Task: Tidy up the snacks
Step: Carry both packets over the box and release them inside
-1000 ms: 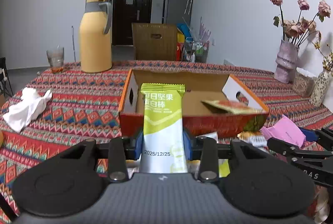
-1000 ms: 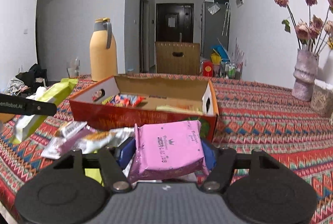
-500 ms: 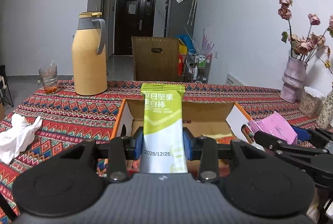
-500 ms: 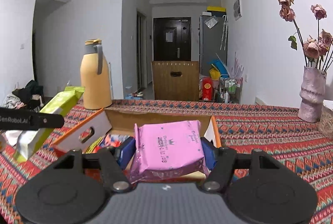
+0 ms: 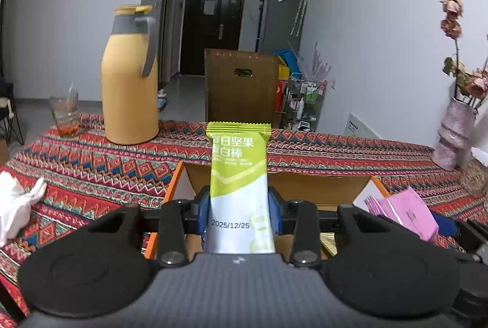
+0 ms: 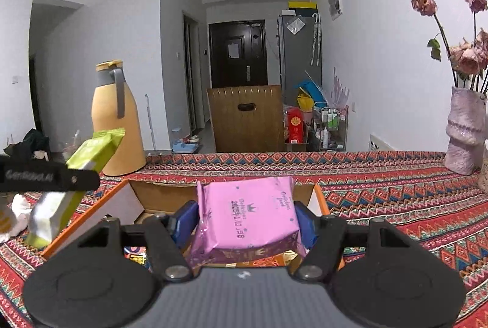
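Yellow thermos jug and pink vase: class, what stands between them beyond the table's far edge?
In the right wrist view, a brown wooden chair back stands between the yellow thermos jug and the pink vase.

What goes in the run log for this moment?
left hand-held gripper: shut on green bar | right hand-held gripper: shut on pink packet | both above orange box

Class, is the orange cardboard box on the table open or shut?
Open: the orange cardboard box has no lid over it, and its brown inside shows.

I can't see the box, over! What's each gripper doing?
Left gripper shut on green bar. Right gripper shut on pink packet. Both at orange box; nothing blocking.
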The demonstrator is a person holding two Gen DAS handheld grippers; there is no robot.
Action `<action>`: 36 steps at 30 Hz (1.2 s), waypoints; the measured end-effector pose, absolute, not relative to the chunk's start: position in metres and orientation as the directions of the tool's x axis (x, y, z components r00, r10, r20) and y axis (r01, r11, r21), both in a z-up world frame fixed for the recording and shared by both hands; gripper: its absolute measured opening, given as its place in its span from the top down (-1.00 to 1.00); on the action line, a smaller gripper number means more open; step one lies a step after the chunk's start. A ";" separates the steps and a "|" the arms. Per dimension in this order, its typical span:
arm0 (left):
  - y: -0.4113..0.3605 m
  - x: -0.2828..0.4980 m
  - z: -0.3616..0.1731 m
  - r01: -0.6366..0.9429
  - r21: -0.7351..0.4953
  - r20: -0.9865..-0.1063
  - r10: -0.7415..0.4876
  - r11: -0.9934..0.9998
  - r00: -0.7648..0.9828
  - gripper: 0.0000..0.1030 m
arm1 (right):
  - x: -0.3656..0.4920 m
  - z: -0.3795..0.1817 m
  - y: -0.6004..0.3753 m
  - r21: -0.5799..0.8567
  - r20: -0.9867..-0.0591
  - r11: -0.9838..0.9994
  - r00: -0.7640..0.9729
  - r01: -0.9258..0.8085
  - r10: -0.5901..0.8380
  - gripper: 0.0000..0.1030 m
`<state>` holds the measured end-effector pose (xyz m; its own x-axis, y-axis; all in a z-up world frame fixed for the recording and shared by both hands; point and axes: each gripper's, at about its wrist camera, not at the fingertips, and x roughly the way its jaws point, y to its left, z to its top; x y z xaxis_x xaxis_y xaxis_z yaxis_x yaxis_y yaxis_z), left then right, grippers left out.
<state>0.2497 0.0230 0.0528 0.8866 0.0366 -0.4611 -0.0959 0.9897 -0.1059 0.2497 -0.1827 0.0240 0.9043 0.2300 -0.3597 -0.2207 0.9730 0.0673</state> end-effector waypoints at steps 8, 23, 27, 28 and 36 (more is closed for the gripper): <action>0.038 0.266 0.027 -0.119 -0.130 -0.500 0.039 0.984 0.865 0.25 | 0.259 0.003 -0.180 0.070 -0.394 0.972 0.889 -0.224 0.233 -0.29; 0.037 0.254 0.028 -0.135 -0.109 -0.470 0.068 0.985 0.880 -0.69 | 0.255 -0.002 -0.182 0.079 -0.397 0.973 0.888 -0.219 0.232 -0.64; 0.037 0.245 0.033 -0.151 -0.116 -0.439 0.086 0.982 0.894 -1.00 | 0.254 -0.001 -0.186 0.099 -0.385 0.972 0.893 -0.211 0.233 -1.00; 0.038 0.245 0.034 -0.153 -0.121 -0.440 0.085 0.981 0.894 -1.00 | 0.255 -0.001 -0.185 0.102 -0.386 0.973 0.893 -0.209 0.232 -1.00; 0.042 0.245 0.036 -0.161 -0.136 -0.445 0.085 0.978 0.892 -1.00 | 0.257 -0.002 -0.188 0.112 -0.384 0.975 0.896 -0.193 0.222 -1.00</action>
